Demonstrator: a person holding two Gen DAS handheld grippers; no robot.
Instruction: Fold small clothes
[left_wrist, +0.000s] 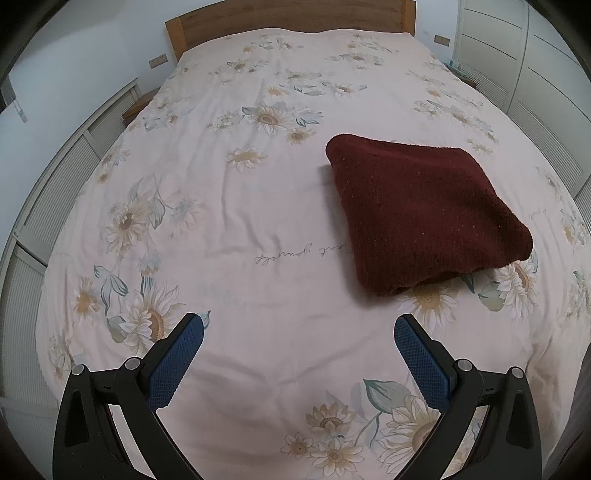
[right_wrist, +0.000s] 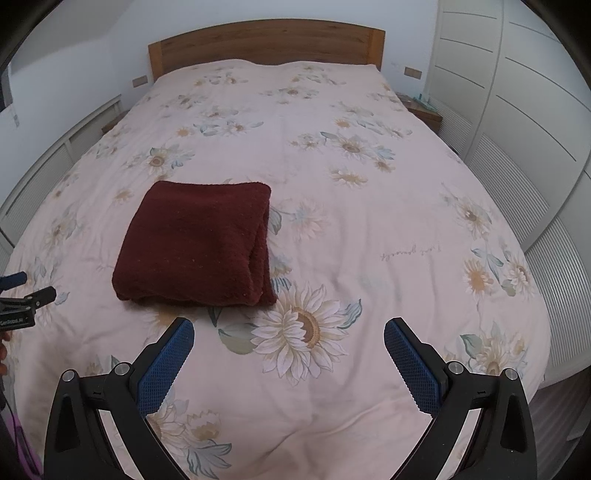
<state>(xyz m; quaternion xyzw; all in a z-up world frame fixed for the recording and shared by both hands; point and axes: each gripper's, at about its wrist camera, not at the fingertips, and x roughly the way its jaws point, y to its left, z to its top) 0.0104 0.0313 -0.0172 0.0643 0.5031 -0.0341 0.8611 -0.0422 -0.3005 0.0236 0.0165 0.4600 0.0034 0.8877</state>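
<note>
A dark red knitted garment (left_wrist: 421, 210) lies folded into a thick square on the floral bedspread (left_wrist: 258, 206). In the left wrist view it sits ahead and to the right of my left gripper (left_wrist: 297, 325), which is open with nothing between its blue pads. In the right wrist view the same garment (right_wrist: 195, 243) lies ahead and to the left of my right gripper (right_wrist: 288, 326), also open and holding nothing. Both grippers hover above the bed's near end, apart from the garment. The left gripper's fingers (right_wrist: 22, 291) show at the right wrist view's left edge.
A wooden headboard (right_wrist: 266, 44) stands at the far end of the bed. White wardrobe doors (right_wrist: 517, 74) line the right side, and low slatted panels (left_wrist: 48, 206) run along the left. A nightstand (right_wrist: 424, 109) sits at the far right of the bed.
</note>
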